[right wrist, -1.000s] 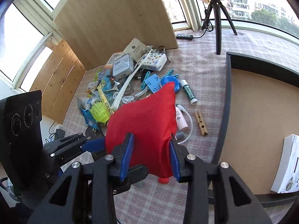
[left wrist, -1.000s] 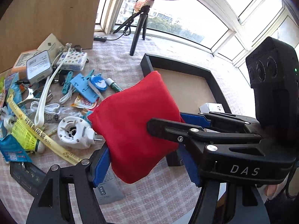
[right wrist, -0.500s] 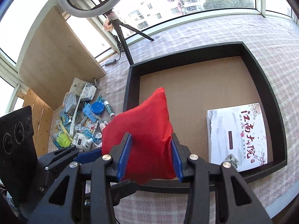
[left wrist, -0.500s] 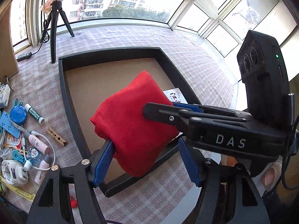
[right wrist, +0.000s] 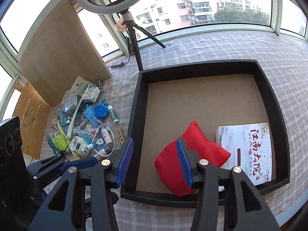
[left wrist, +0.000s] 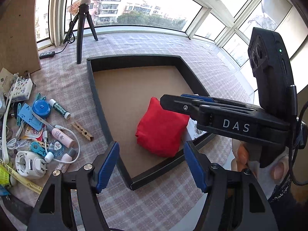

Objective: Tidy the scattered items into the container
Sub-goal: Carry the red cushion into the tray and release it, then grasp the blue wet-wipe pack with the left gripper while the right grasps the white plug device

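Beanbag point(left wrist: 161, 132) red, plump, lying in tray point(left wrist: 90, 80); both fingers wide, right opening.

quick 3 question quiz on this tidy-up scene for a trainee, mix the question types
1. True or false: the red pouch lies inside the black tray.
2. Multiple choice: what lies beside the pouch in the tray? A) white printed box B) shuttlecock C) clothespin
3. Fill in: neither the left tongs nor the right tongs grip anything; the wooden clothespin lies ____ the tray.

Key:
1. True
2. A
3. outside, on the checked cloth
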`<state>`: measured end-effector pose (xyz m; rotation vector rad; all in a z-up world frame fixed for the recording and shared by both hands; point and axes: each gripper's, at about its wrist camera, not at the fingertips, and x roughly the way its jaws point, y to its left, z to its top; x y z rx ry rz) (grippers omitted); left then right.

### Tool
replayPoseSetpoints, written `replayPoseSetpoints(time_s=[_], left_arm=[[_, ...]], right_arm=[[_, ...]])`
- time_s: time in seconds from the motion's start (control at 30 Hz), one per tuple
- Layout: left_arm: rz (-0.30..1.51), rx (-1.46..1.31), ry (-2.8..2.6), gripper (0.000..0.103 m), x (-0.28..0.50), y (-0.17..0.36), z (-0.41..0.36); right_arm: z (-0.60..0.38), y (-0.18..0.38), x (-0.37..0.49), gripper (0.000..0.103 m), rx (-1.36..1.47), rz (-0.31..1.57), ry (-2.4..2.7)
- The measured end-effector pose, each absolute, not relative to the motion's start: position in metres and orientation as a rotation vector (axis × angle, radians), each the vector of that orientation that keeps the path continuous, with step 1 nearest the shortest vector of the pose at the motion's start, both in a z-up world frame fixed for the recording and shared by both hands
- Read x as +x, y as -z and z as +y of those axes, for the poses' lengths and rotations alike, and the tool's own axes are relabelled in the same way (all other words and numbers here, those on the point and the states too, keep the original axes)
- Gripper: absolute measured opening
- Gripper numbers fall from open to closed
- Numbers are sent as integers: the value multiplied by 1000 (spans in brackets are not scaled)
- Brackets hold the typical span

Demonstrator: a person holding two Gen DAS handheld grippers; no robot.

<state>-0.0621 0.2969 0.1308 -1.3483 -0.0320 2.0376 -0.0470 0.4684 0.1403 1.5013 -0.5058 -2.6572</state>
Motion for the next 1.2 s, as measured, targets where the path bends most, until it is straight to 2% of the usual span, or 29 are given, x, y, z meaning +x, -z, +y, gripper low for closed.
replayPoseSetpoints(time_s=[0.23, 0.67, 0.93, 1.2], left_arm=[[-96, -1407, -2161, 66, -64, -122, 229], [-360, -1568, -2451, 66, -68, -106, 63], [-694, -1749, -2507, 67, -93, -90, -24], [-1090, -1884, -2384, 67, -114, -58, -71]], right_arm=[[422, -141, -59, 62, 1436, -374, 2619], [315, -133, -106, 62, 1461, -75, 2343], [239, -112, -141, 62, 1493, 183, 2137], [204, -89, -167, 61, 1531, 351, 2032]])
